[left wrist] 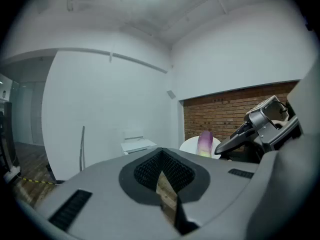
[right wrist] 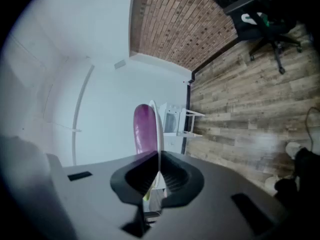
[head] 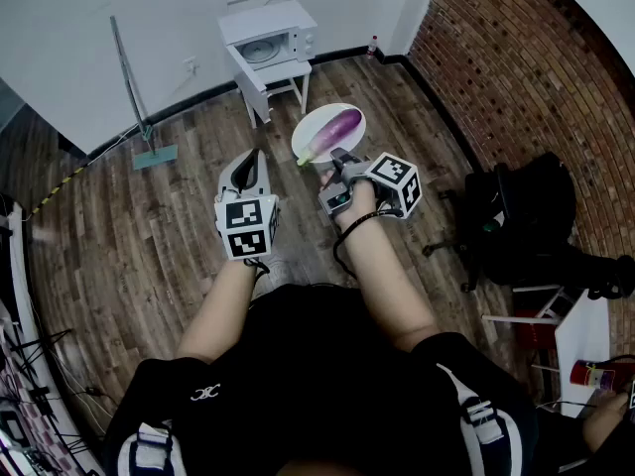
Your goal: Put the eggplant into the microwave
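Observation:
A purple eggplant (head: 335,130) with a green stem end lies on a white plate (head: 322,120). My right gripper (head: 332,159) is shut on the plate's near rim and holds it in the air over the wooden floor. In the right gripper view the plate (right wrist: 158,124) is edge-on between the jaws, with the eggplant (right wrist: 144,129) to its left. My left gripper (head: 255,159) hangs just left of the plate, shut and empty. The white microwave (head: 270,40) stands on a small white table by the far wall, its door (head: 248,75) swung open.
A mop (head: 134,97) leans on the white wall left of the microwave. A black office chair (head: 526,226) stands by the brick wall on the right. A white table with a red can (head: 592,373) is at the lower right. A small bottle (head: 373,46) sits in the far corner.

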Available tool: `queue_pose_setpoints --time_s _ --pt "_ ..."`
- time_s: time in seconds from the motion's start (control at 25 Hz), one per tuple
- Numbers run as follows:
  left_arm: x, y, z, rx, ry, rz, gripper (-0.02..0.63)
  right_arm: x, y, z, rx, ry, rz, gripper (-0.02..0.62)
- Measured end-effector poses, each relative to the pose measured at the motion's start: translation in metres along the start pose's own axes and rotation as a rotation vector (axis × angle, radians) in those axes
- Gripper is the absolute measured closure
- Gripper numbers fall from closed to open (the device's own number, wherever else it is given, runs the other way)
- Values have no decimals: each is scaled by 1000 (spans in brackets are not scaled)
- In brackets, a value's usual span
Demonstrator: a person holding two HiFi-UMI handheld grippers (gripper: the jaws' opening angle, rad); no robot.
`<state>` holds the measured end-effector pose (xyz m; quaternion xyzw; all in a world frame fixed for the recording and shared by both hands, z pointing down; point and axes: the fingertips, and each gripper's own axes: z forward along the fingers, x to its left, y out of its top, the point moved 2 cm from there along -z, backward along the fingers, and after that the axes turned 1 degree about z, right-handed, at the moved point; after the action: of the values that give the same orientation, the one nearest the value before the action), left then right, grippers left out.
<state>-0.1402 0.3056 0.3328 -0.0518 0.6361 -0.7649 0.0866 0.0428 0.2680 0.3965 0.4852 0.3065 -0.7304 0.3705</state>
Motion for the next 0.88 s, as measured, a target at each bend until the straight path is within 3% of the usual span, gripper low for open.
queue_pose_setpoints --time_s 0.48,0.88 --pt "-26 -1 2 4 30 1 611 -14 18 -13 18 -3 -7 569" --pt "-77 -4 16 16 59 -16 611 -33 59 -33 68 -1 -33 569"
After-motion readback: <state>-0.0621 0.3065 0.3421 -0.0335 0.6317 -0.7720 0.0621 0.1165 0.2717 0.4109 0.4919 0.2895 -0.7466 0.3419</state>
